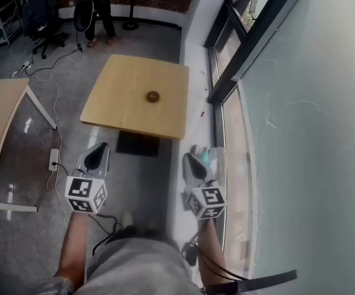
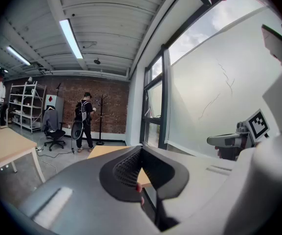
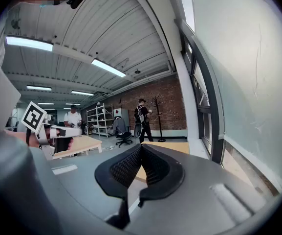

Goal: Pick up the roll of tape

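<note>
Lying flat on its side, the roll of tape point(image 1: 152, 96) sits a little right of centre on the square worktop point(image 1: 119, 106), alone on the bare wood. Nothing touches it, so it looks open to approach from any edge.

- Worktop: light wood with a dark base beneath, standing beside the window wall point(image 1: 229, 72) at the right. It is well apart from the person, who stands on the near side.
- Left hand-held gripper point(image 1: 95, 158): held low at the near left, pointing toward the worktop and slightly down. Its own view shows the jaw tips meeting with nothing between them. It is closed and empty.
- Right hand-held gripper point(image 1: 197, 163): held level with the left one at the near right, pointing the same way. Its jaws are likewise pressed together on nothing.
- Judgement: both are carried forward and closed, as for walking up rather than reaching. The pick-up has not begun, and the jaws must part before either can take the roll.
- Surroundings: a second table point(image 1: 2, 118) stands at the left, with a power strip point(image 1: 54, 159) and trailing cable on the floor beside it. An office chair point(image 1: 45, 26) and a standing person point(image 1: 97, 8) are at the far end, clear of the path.
</note>
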`<state>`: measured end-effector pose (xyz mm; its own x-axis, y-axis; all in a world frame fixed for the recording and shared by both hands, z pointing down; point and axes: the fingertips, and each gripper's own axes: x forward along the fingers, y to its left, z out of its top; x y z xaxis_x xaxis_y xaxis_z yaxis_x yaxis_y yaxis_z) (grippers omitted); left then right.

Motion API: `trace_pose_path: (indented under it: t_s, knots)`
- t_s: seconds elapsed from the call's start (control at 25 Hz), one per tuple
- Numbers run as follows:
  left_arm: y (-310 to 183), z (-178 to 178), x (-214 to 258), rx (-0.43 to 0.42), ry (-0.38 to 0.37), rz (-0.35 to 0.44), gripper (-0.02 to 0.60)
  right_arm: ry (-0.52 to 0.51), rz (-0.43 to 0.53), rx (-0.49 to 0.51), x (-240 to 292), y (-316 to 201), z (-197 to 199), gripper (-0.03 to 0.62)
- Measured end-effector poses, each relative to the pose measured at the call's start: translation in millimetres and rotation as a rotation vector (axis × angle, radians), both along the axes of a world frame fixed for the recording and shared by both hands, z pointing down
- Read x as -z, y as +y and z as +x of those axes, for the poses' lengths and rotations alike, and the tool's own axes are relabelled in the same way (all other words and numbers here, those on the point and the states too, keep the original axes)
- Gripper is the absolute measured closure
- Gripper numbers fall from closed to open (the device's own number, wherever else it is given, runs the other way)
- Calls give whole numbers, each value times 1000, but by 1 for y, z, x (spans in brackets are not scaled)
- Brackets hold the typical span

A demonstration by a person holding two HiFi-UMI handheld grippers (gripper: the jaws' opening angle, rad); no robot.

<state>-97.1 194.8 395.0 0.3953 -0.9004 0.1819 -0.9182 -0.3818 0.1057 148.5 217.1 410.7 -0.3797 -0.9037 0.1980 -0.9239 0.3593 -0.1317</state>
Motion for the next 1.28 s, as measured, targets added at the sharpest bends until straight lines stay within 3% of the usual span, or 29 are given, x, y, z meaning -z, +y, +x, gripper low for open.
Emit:
trace_pose_path:
  t_s: [0.68, 0.88, 1.28]
  knots:
    - [-17, 6, -6, -36, -5, 8, 583, -7, -18, -12, -8, -17, -7, 580]
    - [-31, 3, -18, -76, -48, 4, 583, 2, -11, -14, -19, -31, -21, 580]
    - [-50, -14, -24, -115, -20, -1, 583, 12, 27, -65, -12, -40, -42, 580]
